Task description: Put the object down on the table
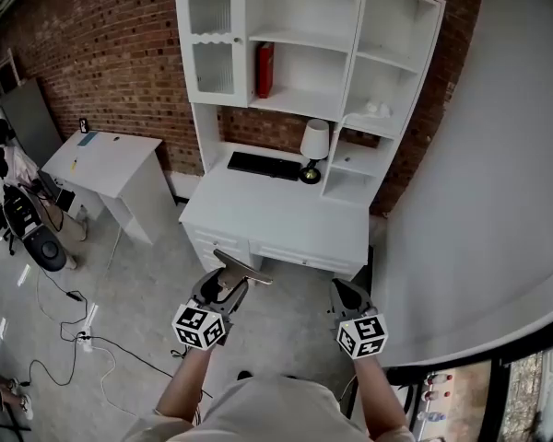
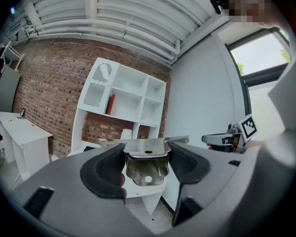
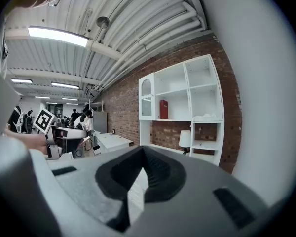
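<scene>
Left gripper view: left gripper (image 2: 146, 152) has its jaws fairly wide, both pads pressed on the side edges of a shiny steel bracket (image 2: 148, 172). The bracket sits square between them, with one flat flange running across the top.

Right gripper view: right gripper (image 3: 140, 154) has its jaws closed tip to tip with nothing in them.

Head view: I'm standing short of the white desk (image 1: 276, 219). Both tools are held out over the floor (image 1: 290, 316), and the bracket juts forward past the left jaws. It is apart from the desk, not yet over it. The front of the desk is bare; a keyboard (image 1: 263, 165) and lamp (image 1: 313, 150) stand at the back.

Risks, as I judge them:
- Letting go here would drop the bracket on the floor, so I need to carry it over the desktop first.
- The grip is on thin metal edges only. A jolt or a knock could pivot the bracket or slide it out of the pads.
- The flange sticks out ahead of the jaws, so coming in low could catch it on the desk's front edge.
- Going too deep risks clipping the keyboard or lamp.
- Releasing from too high means a clatter and a bounce.
</scene>
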A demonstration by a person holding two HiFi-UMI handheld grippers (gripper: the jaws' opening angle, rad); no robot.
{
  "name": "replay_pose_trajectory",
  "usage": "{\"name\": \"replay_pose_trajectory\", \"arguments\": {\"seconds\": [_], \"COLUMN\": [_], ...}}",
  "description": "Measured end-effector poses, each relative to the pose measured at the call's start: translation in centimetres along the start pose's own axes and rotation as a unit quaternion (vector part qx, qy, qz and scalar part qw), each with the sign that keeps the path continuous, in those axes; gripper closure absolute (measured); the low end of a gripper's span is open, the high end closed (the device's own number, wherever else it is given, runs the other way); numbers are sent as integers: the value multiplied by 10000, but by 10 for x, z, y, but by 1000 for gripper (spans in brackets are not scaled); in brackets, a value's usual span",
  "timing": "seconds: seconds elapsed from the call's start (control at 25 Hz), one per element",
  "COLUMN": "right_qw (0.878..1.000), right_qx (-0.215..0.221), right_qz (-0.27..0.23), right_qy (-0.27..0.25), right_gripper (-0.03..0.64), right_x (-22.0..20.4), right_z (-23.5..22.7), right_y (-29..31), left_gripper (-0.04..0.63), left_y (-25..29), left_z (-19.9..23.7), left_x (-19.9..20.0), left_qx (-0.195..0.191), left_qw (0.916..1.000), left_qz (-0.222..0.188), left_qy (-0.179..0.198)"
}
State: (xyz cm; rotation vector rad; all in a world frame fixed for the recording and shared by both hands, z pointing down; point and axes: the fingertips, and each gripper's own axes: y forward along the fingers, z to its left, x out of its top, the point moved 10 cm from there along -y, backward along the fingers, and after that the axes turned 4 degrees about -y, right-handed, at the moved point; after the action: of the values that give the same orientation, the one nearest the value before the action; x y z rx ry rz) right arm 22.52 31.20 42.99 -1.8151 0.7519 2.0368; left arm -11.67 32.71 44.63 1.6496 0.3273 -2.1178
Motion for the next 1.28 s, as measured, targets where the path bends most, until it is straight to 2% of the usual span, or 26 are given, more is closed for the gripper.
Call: {"name": "replay_pose_trajectory", "arguments": {"seconds": [0.52,1.28], "right_qw": [9999,9982], "right_qx": [-98,-472], "right_qz": [54,307], "right_qy": [101,226], "right_gripper": [615,614], "right_x": [-3,-13], "right_z": [21,84], "right_y": [13,38], "left_gripper": [327,327], "left_y": [-12,-32], "left_z": [16,80], "left_x": [2,3], "left_qx": [-51,-357], "left_qw": [9999,9992], "left_qz": [45,162], "left_qy": [82,34]}}
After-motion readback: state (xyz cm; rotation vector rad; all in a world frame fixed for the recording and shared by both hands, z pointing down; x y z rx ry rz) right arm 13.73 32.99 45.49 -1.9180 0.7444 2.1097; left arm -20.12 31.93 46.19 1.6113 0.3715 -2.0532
